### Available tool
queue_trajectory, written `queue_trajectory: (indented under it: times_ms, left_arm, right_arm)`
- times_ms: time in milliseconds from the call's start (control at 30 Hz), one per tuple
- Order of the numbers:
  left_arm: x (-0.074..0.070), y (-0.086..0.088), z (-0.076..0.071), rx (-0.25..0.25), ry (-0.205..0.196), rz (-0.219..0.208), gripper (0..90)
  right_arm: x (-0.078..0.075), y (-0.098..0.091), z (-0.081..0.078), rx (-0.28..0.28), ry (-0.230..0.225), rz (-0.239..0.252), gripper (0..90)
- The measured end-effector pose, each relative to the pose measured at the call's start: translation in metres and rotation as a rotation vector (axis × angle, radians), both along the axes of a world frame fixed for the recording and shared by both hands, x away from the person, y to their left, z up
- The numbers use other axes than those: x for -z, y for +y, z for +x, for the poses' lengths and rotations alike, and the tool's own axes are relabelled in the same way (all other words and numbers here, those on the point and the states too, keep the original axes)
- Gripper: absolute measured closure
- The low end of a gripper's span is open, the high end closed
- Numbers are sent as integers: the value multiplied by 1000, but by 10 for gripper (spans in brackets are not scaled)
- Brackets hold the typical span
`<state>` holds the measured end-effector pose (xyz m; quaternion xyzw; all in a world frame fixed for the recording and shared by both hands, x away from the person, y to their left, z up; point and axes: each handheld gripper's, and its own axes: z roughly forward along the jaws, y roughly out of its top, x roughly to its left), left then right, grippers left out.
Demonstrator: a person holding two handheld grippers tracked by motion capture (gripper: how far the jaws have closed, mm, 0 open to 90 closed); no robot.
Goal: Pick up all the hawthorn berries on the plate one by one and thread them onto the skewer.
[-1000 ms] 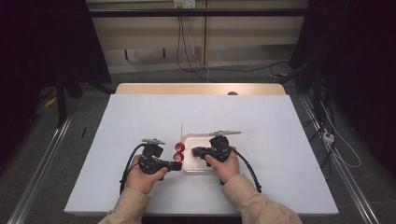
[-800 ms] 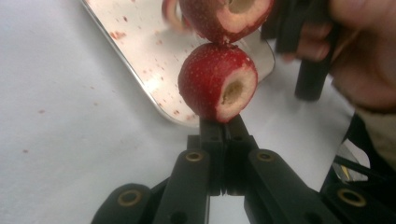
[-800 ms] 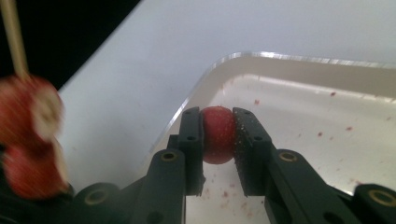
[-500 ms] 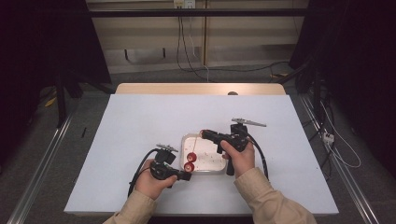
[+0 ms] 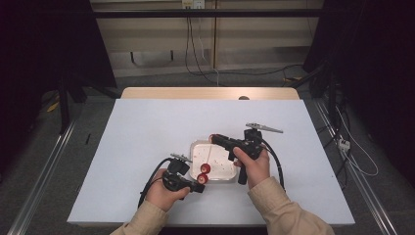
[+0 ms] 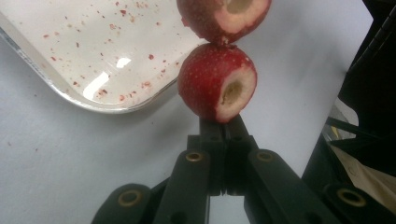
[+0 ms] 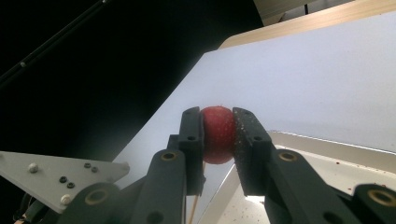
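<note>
High view: I see a white worktop (image 5: pixel 147 147) with a shallow white tray (image 5: pixel 222 169) near its front middle. My left hand-held gripper (image 5: pixel 199 185) sits at the tray's near left corner, low over the surface, with two red fruits (image 5: pixel 203 172) just off its tip at the tray's edge. My right hand-held gripper (image 5: pixel 214 139) is raised over the tray's far edge, pointing left, with a red fruit (image 5: pixel 212 139) at its tip. A thin stick or thread (image 5: pixel 209 154) seems to run down from that fruit toward the lower pair; I cannot make it out clearly.

Left gripper view: the jaws are pressed together, with no gap I can see. A cored red fruit (image 6: pixel 217 88) sits right at their tips, hollow end facing right. What the jaws pinch, if anything, is hidden behind the fruit; I cannot tell. A second cored fruit (image 6: pixel 224 18) touches the first from above, cut off by the top of the frame. The tray (image 6: pixel 65 91), speckled with red bits, lies to the left, its rim passing beside the lower fruit.

Right gripper view: the jaws are clamped on a red fruit (image 7: pixel 217 133), one pad on each side, the fruit held up clear of the surface. A pale thin stick (image 7: pixel 192 207) hangs below it between the jaw arms. The tray rim (image 7: pixel 327 147) lies below to the right.
</note>
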<state>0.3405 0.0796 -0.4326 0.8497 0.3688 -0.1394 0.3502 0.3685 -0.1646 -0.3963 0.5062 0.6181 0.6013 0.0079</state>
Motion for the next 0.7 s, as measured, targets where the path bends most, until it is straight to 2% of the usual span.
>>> queue_trajectory:
  times_ms: [267, 433, 533, 700]
  left_arm:
    - [0, 0, 0, -7, 1, 3, 897]
    - [2, 1, 2, -10, 12, -1, 897]
    - [1, 2, 2, -11, 0, 1, 896]
    - [-2, 0, 0, -30, -16, -28, 897]
  right_arm:
    - [1, 0, 0, -6, -1, 1, 750]
    - [1, -1, 0, -11, 7, 28, 750]
    - [2, -1, 0, -10, 7, 27, 750]
    - [3, 3, -1, -34, 7, 9, 750]
